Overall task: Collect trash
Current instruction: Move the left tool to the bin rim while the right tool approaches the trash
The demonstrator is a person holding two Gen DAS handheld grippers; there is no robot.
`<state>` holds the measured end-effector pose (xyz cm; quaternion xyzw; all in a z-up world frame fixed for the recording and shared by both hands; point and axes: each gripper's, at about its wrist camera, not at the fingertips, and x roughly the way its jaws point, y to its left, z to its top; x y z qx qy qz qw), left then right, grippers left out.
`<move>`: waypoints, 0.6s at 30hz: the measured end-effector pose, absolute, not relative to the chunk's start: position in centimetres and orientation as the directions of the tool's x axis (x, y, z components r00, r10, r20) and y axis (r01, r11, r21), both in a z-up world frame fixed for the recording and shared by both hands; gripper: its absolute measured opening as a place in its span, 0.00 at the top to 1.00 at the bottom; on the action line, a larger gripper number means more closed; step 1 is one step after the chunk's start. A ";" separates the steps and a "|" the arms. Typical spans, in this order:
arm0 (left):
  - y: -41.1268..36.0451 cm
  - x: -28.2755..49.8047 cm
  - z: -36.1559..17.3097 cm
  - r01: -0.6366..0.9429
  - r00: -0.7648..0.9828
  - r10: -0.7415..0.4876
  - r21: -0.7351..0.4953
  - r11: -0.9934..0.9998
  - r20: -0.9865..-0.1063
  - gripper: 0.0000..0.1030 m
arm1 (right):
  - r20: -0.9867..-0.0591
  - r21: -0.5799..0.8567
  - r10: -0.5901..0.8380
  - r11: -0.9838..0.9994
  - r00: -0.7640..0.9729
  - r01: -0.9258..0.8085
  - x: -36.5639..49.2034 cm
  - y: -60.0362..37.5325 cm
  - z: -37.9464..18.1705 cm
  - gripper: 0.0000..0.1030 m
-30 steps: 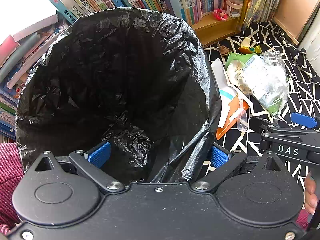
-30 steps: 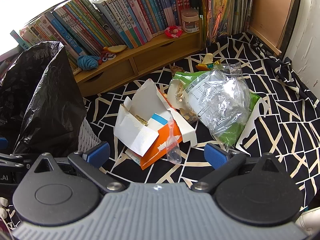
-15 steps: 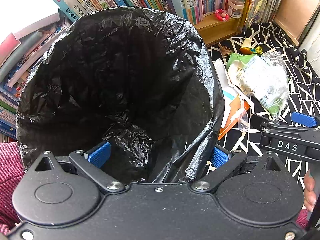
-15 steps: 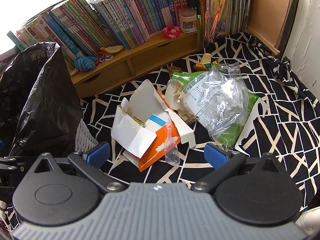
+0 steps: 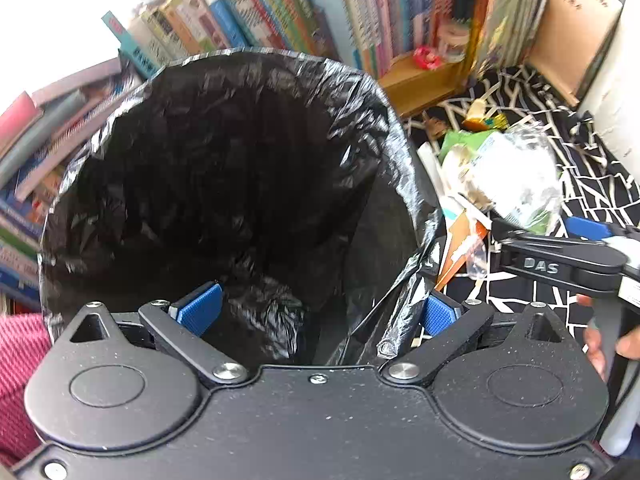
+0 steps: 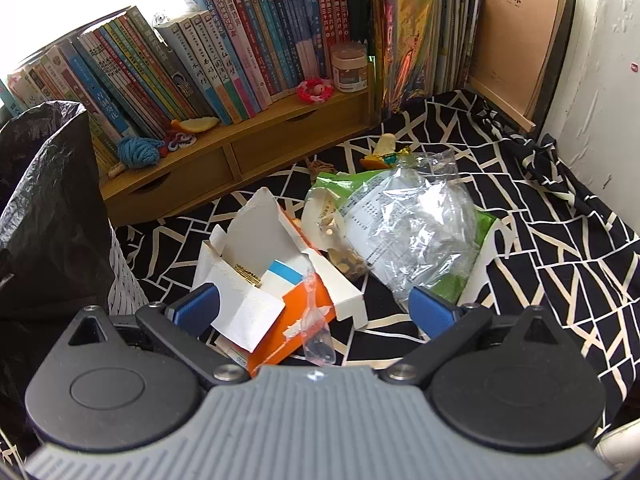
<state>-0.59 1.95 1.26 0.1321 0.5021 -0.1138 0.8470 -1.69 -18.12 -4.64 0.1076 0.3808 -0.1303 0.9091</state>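
Right gripper (image 6: 314, 308), jaws spread, has dropped closer so the torn carton (image 6: 276, 284) sits between them, pickup imminent; left gripper (image 5: 320, 312), spread, probably steadies the bin bag (image 5: 416, 216).

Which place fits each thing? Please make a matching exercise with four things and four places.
Things:
1. blue yarn ball
2. white lidded jar
3. torn orange and white carton
4. black trash bag

Places:
a. between the right claw's fingers
b. shelf, beside the pink crochet ring
c. shelf's left end
d. before the left claw

Pairs: 1-c, 2-b, 3-a, 4-d
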 end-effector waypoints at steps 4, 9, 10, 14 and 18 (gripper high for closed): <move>2.5 -0.8 1.5 0.357 0.467 -0.122 0.060 0.932 -0.876 0.10 | -0.699 0.068 -0.173 0.950 0.694 0.304 -1.5 -17.2 -5.4 0.00; 4.3 -1.3 2.2 0.383 0.461 -0.225 -0.036 0.923 -0.859 0.18 | -0.686 0.059 -0.174 0.955 0.706 0.292 -0.8 -16.5 -6.5 0.02; 4.7 -1.4 2.4 0.387 0.465 -0.241 -0.049 0.921 -0.852 0.18 | -0.689 0.059 -0.172 0.955 0.704 0.291 -0.6 -16.4 -6.7 0.04; 5.4 -2.1 3.5 0.432 0.493 -0.298 -0.068 0.899 -0.817 0.25 | -0.694 0.041 -0.181 0.957 0.697 0.289 0.2 -15.7 -7.3 0.11; 5.8 -3.4 4.7 0.508 0.497 -0.405 -0.121 0.853 -0.767 0.25 | -0.697 0.020 -0.192 0.958 0.690 0.288 0.6 -15.2 -7.7 0.18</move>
